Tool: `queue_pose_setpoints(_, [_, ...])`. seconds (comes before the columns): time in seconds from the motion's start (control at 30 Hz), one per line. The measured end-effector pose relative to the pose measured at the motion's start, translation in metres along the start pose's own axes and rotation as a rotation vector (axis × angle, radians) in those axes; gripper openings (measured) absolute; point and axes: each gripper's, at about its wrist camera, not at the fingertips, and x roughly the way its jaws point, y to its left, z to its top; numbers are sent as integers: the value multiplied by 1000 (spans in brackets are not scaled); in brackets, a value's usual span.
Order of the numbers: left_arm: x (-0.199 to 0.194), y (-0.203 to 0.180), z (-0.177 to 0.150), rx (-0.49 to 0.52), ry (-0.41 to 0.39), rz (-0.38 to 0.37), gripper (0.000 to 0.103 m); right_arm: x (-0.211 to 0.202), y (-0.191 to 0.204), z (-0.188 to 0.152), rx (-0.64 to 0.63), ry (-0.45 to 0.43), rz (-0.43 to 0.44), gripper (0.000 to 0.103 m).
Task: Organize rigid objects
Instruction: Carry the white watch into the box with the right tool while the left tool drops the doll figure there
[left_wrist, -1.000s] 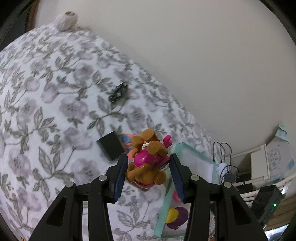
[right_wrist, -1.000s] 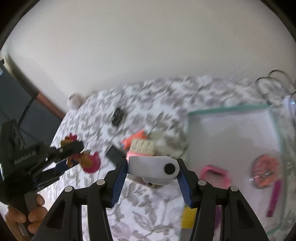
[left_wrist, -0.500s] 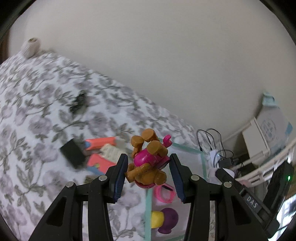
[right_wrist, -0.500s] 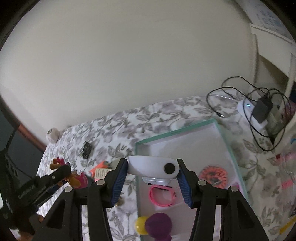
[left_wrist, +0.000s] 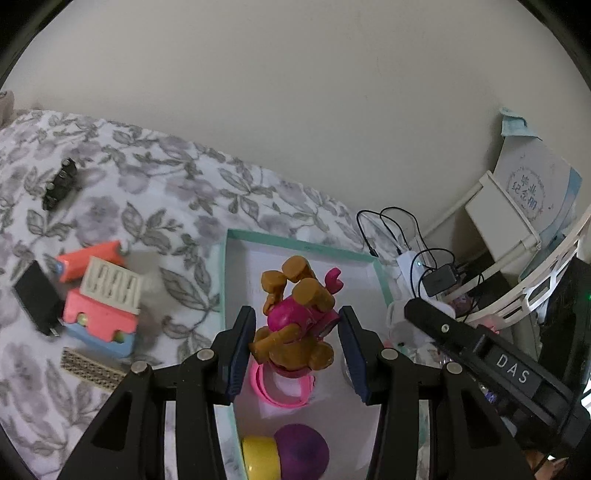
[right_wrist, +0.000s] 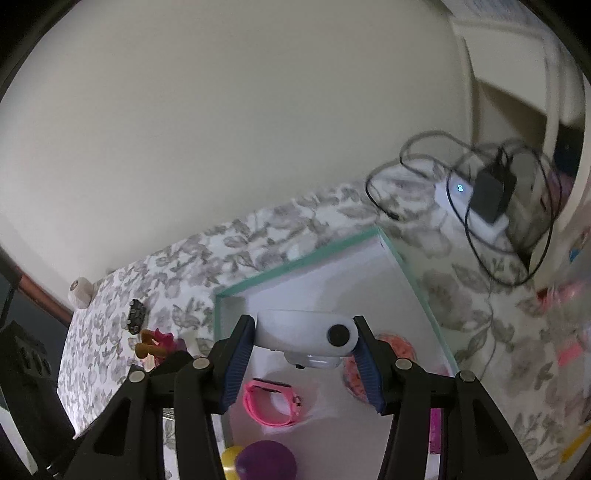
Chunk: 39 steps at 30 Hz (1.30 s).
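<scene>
We're mid-drop: left gripper pinching the toy dog, right gripper pinching the white device, both over the teal box; next we lower and release.

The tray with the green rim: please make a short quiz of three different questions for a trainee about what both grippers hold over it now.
1. True or false: the left gripper holds a brown and pink toy figure.
2. What does the right gripper hold? A) a white gadget B) a yellow ball C) a black box
3. Fill in: the pink wristband lies ____ the tray.

Key:
1. True; the toy sits between the two fingers, above the tray.
2. A; the white gadget with a dark round button.
3. Inside.
</scene>
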Motion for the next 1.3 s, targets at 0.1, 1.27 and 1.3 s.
queue_pose_setpoints(0.1, [12,-1,-2,-8,0,5,48,9,-7,-3,21,9,-2,56])
queue_pose_setpoints(1.27, [45,7,-8,-34,64,13,53,47,-16,-17,83,87,-23,60])
queue_pose_setpoints(1.3, [44,7,-7,-34,66,16,53,46,-15,-16,81,87,-23,61])
